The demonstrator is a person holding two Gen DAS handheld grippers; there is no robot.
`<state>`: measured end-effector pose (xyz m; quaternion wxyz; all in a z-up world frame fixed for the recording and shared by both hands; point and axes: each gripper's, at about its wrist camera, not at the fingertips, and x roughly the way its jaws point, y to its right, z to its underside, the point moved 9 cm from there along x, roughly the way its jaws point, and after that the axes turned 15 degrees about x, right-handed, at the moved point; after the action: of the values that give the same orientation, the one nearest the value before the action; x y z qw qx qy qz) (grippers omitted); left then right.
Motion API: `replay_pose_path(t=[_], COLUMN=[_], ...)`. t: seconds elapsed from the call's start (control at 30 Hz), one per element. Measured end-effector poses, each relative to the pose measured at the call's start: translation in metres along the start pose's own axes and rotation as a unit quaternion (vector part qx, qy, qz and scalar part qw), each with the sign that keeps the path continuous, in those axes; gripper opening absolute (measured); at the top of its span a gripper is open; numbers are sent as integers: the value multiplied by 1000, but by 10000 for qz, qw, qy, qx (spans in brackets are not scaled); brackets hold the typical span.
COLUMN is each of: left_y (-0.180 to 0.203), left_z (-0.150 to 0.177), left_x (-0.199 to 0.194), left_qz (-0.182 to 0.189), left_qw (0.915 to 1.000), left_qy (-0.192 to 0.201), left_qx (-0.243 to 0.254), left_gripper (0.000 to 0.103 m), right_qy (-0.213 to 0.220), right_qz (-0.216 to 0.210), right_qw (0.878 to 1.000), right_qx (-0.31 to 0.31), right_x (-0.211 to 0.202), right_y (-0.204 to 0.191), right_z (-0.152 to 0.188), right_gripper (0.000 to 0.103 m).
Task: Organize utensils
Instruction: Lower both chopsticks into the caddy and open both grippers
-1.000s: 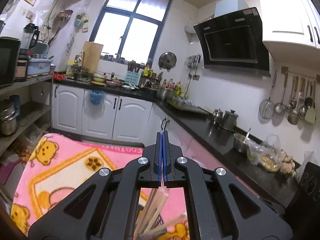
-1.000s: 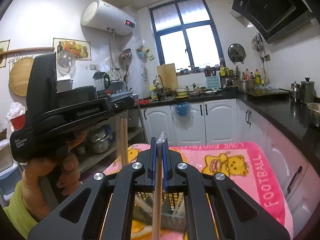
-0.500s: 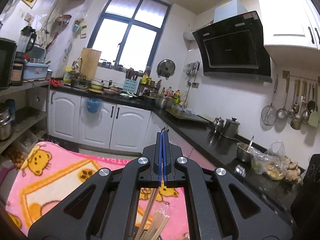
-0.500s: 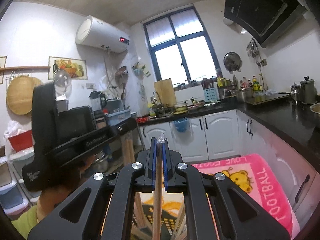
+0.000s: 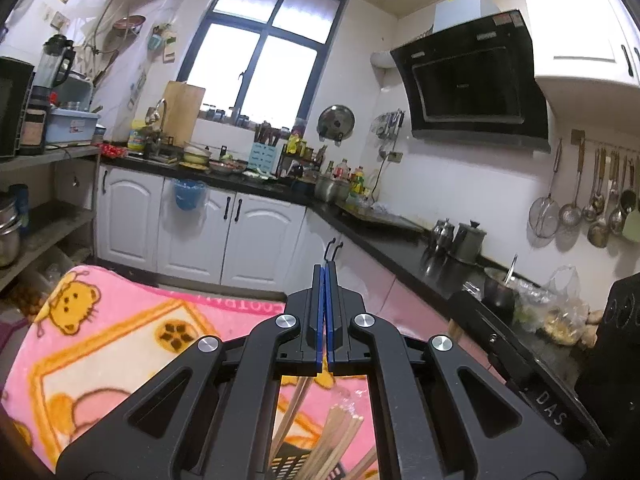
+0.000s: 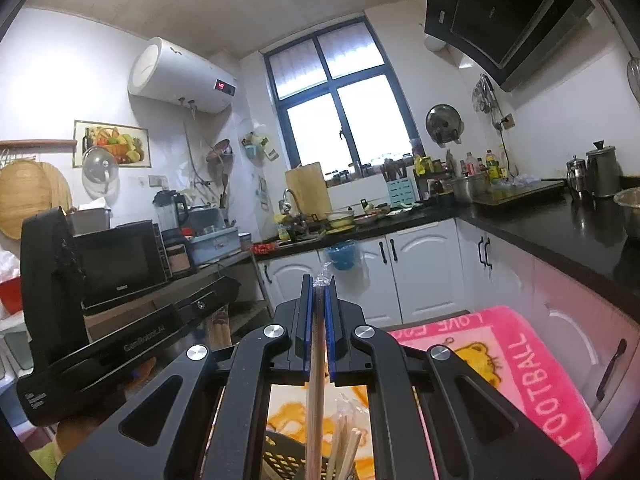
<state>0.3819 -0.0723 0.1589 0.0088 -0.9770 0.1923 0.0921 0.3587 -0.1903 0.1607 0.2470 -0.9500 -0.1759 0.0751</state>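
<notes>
My left gripper (image 5: 325, 280) is shut; a wooden chopstick (image 5: 294, 412) hangs from its blue pads down into a black perforated holder (image 5: 294, 467) that holds several more chopsticks (image 5: 340, 436). My right gripper (image 6: 318, 292) is shut on a plastic-wrapped wooden chopstick (image 6: 315, 400) that hangs upright over the same black holder (image 6: 288, 458). The left gripper also shows in the right wrist view (image 6: 120, 340), close on the left, with a bundle of chopsticks under it. Both grippers are held above the holder.
A pink cartoon blanket (image 5: 92, 340) covers the table; it also shows in the right wrist view (image 6: 532, 372). A black counter (image 6: 560, 236) with pots runs along the right. White cabinets (image 5: 200, 236) stand behind. A shelf with a microwave (image 6: 120, 264) is at left.
Both grippers tilted upward, so the holder and chopsticks sit lower in each view. The left gripper dropped lower in the right wrist view. Both stayed shut.
</notes>
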Motion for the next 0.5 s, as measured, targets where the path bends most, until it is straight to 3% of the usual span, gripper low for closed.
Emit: replay_pose_path(t=[0.23, 0.5], left_y=[-5, -8], left_z=[36, 69], left_x=[12, 9], left_qz=[-106, -111], left_qw=[9986, 9939], left_qy=[-523, -1092], left_qx=[54, 106], left_gripper=[0, 0], right_qy=[-415, -967], right_qz=[195, 309], right_qw=[9989, 9948], right_qx=[39, 58], right_x=[14, 3], right_y=[14, 20], right_z=[33, 60], right_gripper=[6, 7])
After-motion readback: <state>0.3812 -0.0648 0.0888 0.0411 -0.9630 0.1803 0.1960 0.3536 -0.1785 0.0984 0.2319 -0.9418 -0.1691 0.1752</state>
